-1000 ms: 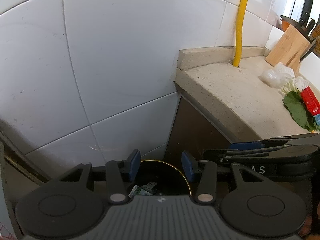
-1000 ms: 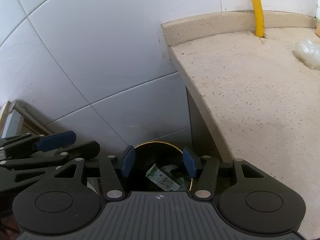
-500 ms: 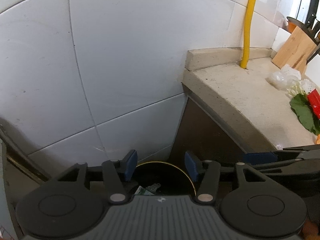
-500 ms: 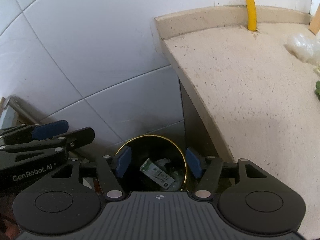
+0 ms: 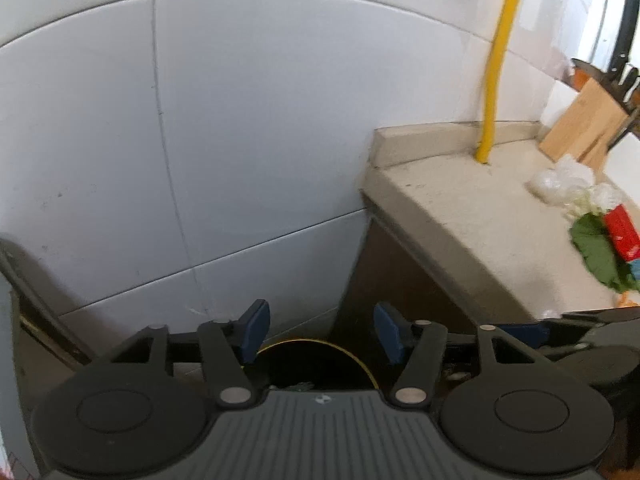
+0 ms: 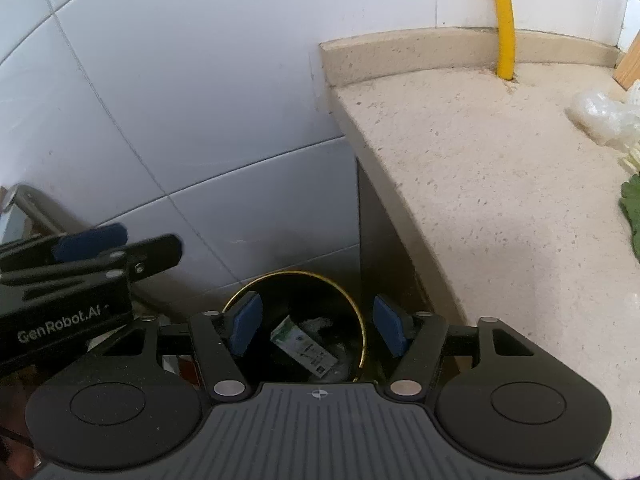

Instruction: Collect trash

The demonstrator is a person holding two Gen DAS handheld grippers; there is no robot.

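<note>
Two hand-held grippers are hovering over the black round trash bin with a gold rim (image 6: pixel 298 312), tucked on the floor in the corner where the white tiled wall (image 5: pixel 224 128) meets the end of the speckled beige stone counter (image 6: pixel 500 200). Both the left gripper (image 5: pixel 318 332) and the right gripper (image 6: pixel 318 326) are standing wide and holding nothing. Inside the bin, a green-and-white printed wrapper (image 6: pixel 302 344) is lying among other scraps. The uncollected trash is waiting up on the counter, well to the right of the bin: a crumpled clear plastic bag (image 5: pixel 560 178), a limp green leaf (image 5: pixel 596 252) and a red packet (image 5: pixel 622 232). The right gripper, judging by its position, is the nearer one for the next pickup.
</note>
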